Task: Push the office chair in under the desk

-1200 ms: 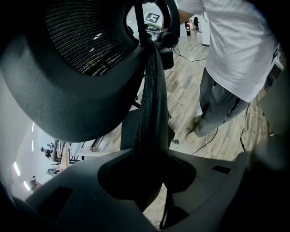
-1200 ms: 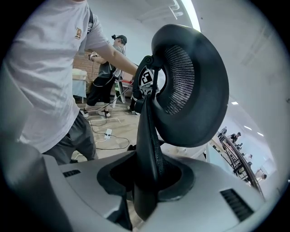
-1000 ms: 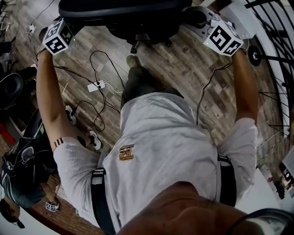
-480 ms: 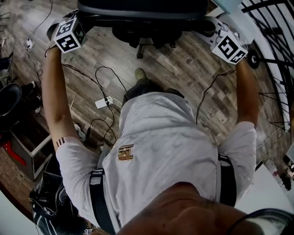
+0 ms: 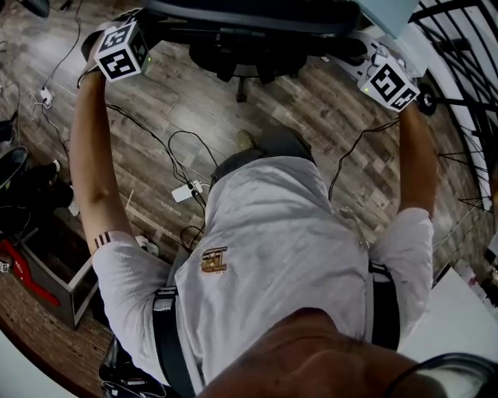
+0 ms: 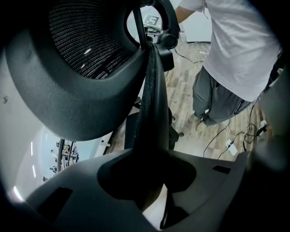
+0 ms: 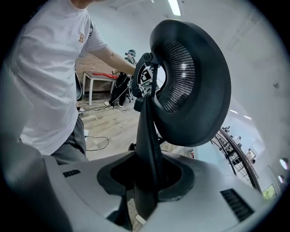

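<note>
Starting with the head view, a black mesh-backed office chair is seen at the top edge, standing on a wood-plank floor, flanked by the left gripper and right gripper. In the left gripper view, the backrest's edge is pinched between the jaws. In the right gripper view, the opposite edge is clamped likewise.

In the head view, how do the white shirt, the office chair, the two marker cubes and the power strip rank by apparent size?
1. white shirt
2. office chair, only partly in frame
3. left marker cube and right marker cube, about equal
4. power strip
</note>
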A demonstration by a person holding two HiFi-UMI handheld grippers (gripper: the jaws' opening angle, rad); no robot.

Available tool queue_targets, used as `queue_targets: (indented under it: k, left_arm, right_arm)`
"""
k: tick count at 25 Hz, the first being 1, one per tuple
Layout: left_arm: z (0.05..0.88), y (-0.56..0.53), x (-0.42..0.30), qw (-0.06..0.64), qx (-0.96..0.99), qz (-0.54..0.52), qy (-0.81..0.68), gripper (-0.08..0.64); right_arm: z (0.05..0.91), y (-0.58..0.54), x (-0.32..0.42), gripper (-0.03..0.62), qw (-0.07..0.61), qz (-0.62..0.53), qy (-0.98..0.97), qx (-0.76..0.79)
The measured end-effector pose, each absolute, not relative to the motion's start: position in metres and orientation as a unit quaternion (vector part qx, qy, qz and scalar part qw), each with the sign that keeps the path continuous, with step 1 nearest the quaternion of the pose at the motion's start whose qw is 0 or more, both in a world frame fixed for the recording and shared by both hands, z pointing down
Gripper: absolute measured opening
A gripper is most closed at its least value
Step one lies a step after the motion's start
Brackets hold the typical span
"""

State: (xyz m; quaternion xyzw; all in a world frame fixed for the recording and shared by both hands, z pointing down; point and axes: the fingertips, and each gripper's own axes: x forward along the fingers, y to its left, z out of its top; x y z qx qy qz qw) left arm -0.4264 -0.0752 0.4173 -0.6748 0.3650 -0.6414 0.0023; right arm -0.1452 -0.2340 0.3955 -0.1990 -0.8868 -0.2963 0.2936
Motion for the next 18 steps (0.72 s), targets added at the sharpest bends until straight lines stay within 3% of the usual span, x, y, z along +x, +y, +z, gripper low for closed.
queue_targets:
  k: [18]
  left_arm:
    - [0.449, -0.169, -0.629, 0.034, -0.695, -0.645, 0.317, 0.127]
  right_arm:
    - [0.415, -0.283, -0.325, 0.124, 0.314, -0.279, -0.896, -0.141]
